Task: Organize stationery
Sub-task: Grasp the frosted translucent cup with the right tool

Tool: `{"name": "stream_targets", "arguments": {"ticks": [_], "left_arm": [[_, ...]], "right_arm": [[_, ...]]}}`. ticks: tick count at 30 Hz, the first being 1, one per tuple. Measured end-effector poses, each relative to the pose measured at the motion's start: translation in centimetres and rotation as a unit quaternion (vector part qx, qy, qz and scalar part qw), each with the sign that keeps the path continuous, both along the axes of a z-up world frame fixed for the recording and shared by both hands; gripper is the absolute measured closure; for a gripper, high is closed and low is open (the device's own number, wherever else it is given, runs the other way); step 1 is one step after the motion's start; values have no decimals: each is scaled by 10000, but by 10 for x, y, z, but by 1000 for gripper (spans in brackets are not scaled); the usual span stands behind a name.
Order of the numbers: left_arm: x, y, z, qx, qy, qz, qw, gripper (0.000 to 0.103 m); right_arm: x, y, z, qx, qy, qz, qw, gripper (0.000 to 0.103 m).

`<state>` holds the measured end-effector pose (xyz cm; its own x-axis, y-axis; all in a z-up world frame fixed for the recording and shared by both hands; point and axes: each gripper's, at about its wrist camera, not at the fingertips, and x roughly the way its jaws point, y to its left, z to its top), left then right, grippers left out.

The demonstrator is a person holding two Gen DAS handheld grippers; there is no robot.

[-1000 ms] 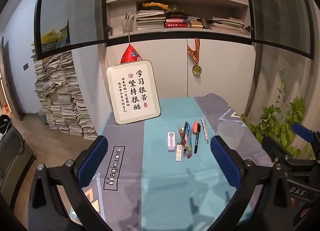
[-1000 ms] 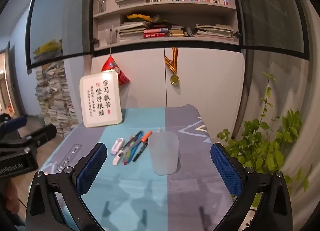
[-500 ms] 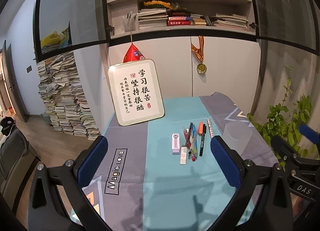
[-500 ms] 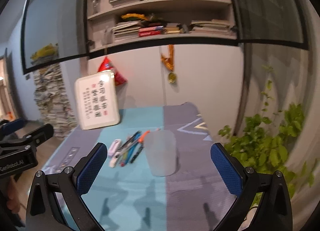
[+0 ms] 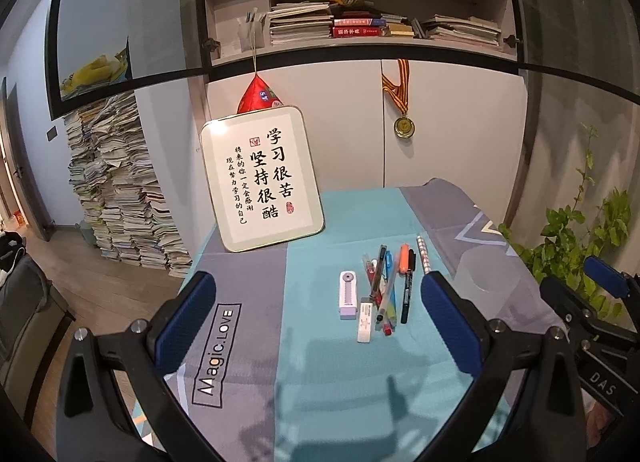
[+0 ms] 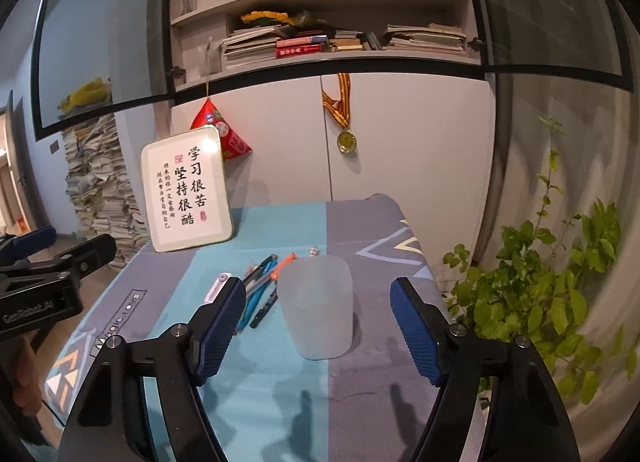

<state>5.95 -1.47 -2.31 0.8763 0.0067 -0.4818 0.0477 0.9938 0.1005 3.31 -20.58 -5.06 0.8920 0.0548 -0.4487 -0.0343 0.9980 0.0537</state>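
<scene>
A frosted plastic cup (image 6: 316,314) stands upright on the grey part of the tablecloth. My right gripper (image 6: 318,286) hovers just short of it. Its jaws are closing, in line with the cup's sides, and the pads (image 6: 218,326) do not touch it. Left of the cup lie several pens (image 6: 260,286) in a loose bundle. In the left wrist view the pens (image 5: 386,286), a white-and-lilac correction tape (image 5: 347,294) and a white eraser (image 5: 365,322) lie ahead of my left gripper (image 5: 316,282). It is wide open and empty. The cup (image 5: 486,274) stands to their right.
A framed calligraphy board (image 5: 262,178) leans against the cabinet at the table's back. A leafy plant (image 6: 532,290) crowds the table's right edge. Stacked papers (image 5: 120,190) stand on the floor at left. The other gripper (image 6: 48,282) shows at the left edge.
Both grippers have come forward and down toward the table. The right jaws have narrowed a good deal around the line of the cup. The left jaws stay wide.
</scene>
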Motion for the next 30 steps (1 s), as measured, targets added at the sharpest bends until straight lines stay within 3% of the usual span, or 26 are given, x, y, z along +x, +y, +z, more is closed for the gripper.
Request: {"name": "stream_targets", "arguments": {"ticks": [8,11,17,24,30], "left_arm": [[23,-3,-17,63,241,-7,9997,1],[38,4,-30,59,506,51,9987,1],[72,18,-59,-65,1009,172,9947,1],[97,4,-75,-162,1225,-187,9922,1],[112,-10,-84,-104,1386,-384,9895,6]], "right_arm": [[18,-3,-12,-47,152,180,9997,26],[27,-6,-22,-69,285,286,9992,16],[53,-15,-46,-214,707,183,9971,16],[81,-23,-67,87,1051,337,9938,15],[102,-4,-75,-203,1061,602,9923,15]]}}
